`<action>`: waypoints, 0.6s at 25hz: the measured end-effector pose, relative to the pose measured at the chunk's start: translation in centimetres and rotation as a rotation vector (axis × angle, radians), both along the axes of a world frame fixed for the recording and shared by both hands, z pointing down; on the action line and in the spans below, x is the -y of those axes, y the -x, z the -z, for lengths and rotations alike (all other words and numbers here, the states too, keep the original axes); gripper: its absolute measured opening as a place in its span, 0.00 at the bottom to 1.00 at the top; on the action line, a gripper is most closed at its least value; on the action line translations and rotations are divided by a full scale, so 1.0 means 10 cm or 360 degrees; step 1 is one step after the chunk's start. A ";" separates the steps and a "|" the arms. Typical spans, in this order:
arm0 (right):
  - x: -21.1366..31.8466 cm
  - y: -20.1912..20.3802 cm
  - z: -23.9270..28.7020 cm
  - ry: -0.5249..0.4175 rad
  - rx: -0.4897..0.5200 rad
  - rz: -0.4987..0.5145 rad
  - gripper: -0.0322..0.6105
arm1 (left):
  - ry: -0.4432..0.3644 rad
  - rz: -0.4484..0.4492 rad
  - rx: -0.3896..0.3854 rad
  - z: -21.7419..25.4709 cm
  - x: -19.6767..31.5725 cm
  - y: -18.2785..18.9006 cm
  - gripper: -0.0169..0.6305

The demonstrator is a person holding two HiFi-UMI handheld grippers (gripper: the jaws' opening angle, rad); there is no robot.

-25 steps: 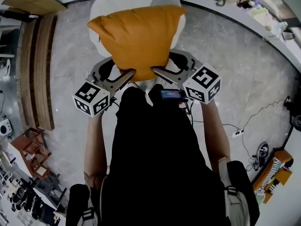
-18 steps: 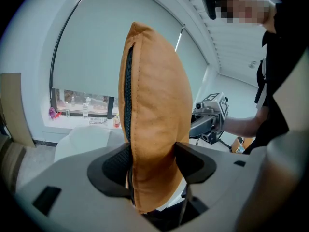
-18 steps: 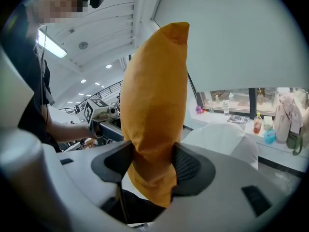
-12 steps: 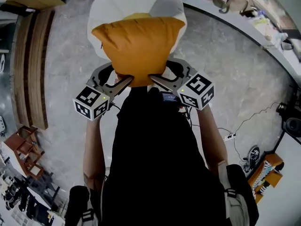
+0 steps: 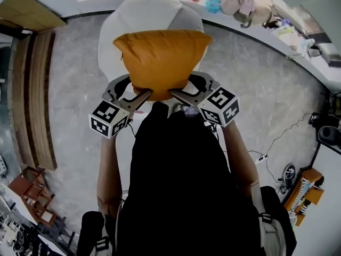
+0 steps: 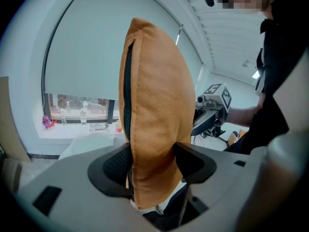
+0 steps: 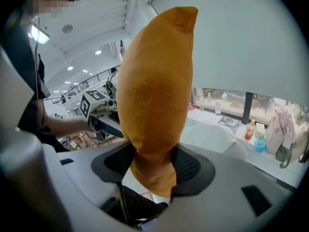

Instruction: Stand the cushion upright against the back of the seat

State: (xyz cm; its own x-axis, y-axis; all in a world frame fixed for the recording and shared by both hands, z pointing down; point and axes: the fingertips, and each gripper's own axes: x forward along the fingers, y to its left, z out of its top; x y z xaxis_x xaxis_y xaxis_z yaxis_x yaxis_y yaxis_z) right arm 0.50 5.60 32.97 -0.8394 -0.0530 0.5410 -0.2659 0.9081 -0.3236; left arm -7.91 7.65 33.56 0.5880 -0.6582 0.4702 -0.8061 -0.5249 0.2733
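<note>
From the head view, the plump orange fabric cushion (image 5: 160, 57) is held over the rounded white upholstered seat (image 5: 113, 33). Its near edge is clamped by the left gripper (image 5: 143, 94) and the right gripper (image 5: 178, 94). Left gripper view: both jaws press on the cushion's lower zipped edge, and the cushion stands upright. Right gripper view: both jaws pinch a lower corner of the cushion.

Bright even daylight, fisheye-warped edges
</note>
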 end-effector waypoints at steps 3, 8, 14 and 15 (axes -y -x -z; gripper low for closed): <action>0.09 0.14 -0.05 0.0013 -0.0041 -0.0023 0.47 | 0.0013 -0.0014 -0.0028 -0.06 0.09 0.14 0.49; 0.20 0.27 -0.11 0.0019 -0.0098 -0.0040 0.47 | 0.0034 -0.0043 -0.0031 -0.13 0.21 0.27 0.49; 0.37 0.33 -0.16 0.0023 -0.0119 -0.0034 0.47 | 0.0041 -0.0052 0.0003 -0.17 0.38 0.33 0.49; 0.41 0.33 -0.17 0.0024 -0.0116 -0.0028 0.47 | 0.0044 -0.0049 0.0009 -0.17 0.41 0.34 0.49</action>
State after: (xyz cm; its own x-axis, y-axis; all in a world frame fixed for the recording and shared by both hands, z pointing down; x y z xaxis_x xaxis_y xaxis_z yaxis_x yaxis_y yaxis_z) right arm -2.82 1.54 34.70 -0.7969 -0.0589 0.6013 -0.3052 0.8982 -0.3165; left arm -11.27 3.60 35.30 0.6051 -0.6266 0.4911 -0.7912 -0.5418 0.2836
